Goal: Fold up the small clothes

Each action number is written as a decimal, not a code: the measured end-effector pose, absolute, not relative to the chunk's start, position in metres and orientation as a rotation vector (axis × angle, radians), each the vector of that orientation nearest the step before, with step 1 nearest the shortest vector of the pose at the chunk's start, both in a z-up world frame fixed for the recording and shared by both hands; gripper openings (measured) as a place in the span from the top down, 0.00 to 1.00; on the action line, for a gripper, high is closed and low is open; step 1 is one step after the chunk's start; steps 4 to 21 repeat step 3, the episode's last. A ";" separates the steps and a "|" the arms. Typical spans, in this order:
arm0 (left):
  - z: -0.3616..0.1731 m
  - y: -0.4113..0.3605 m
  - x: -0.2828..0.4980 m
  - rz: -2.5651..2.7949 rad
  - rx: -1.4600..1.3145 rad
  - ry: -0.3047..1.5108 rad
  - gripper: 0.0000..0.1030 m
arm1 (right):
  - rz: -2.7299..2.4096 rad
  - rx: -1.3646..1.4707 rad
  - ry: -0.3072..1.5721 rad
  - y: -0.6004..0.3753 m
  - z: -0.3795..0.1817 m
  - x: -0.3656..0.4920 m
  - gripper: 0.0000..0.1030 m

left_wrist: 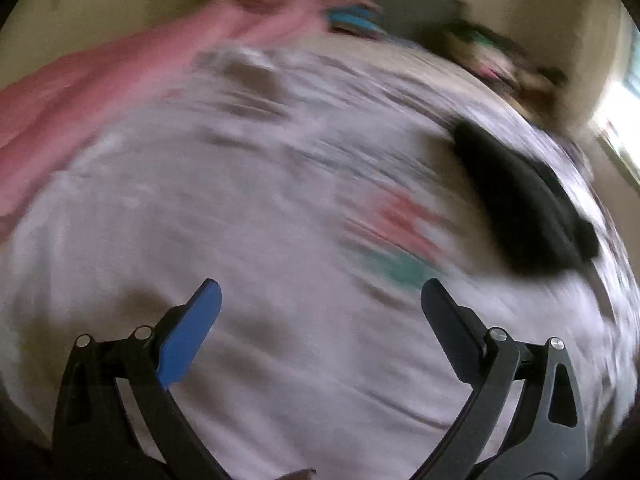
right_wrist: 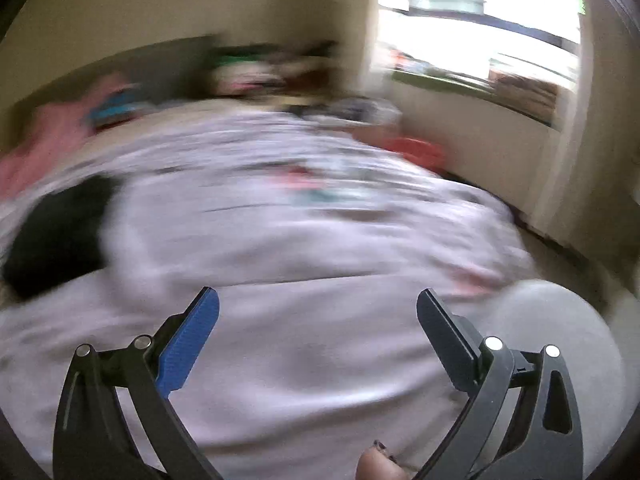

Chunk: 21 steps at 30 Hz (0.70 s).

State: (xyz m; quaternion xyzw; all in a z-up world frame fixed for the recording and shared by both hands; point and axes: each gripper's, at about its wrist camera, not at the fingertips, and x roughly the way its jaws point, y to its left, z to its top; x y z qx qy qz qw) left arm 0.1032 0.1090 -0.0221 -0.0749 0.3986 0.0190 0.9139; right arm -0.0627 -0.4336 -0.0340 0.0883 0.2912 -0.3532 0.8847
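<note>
Both views are blurred by motion. A pale lilac garment with a red and teal print [left_wrist: 400,232] lies spread on the bed; it also shows in the right wrist view [right_wrist: 312,192]. A black cloth [left_wrist: 520,200] lies at its right in the left wrist view and at the left in the right wrist view [right_wrist: 56,232]. My left gripper [left_wrist: 320,300] is open and empty above the pale fabric. My right gripper [right_wrist: 316,308] is open and empty above the pale fabric too.
A pink cloth [left_wrist: 100,92] lies at the back left of the bed. Mixed clutter [left_wrist: 500,60] sits by the headboard. A bright window [right_wrist: 480,12] and wall stand to the right. A red object [right_wrist: 412,152] lies beyond the bed. A toe [right_wrist: 380,464] shows below.
</note>
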 end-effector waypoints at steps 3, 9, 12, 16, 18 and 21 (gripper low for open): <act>-0.017 0.200 0.122 0.240 -0.161 0.821 0.09 | -0.967 0.241 0.656 -0.517 -0.045 -0.098 0.04; -0.017 0.200 0.122 0.240 -0.161 0.821 0.09 | -0.967 0.241 0.656 -0.517 -0.045 -0.098 0.04; -0.017 0.200 0.122 0.240 -0.161 0.821 0.09 | -0.967 0.241 0.656 -0.517 -0.045 -0.098 0.04; -0.017 0.200 0.122 0.240 -0.161 0.821 0.09 | -0.967 0.241 0.656 -0.517 -0.045 -0.098 0.04; -0.017 0.200 0.122 0.240 -0.161 0.821 0.09 | -0.967 0.241 0.656 -0.517 -0.045 -0.098 0.04; -0.017 0.200 0.122 0.240 -0.161 0.821 0.09 | -0.967 0.241 0.656 -0.517 -0.045 -0.098 0.04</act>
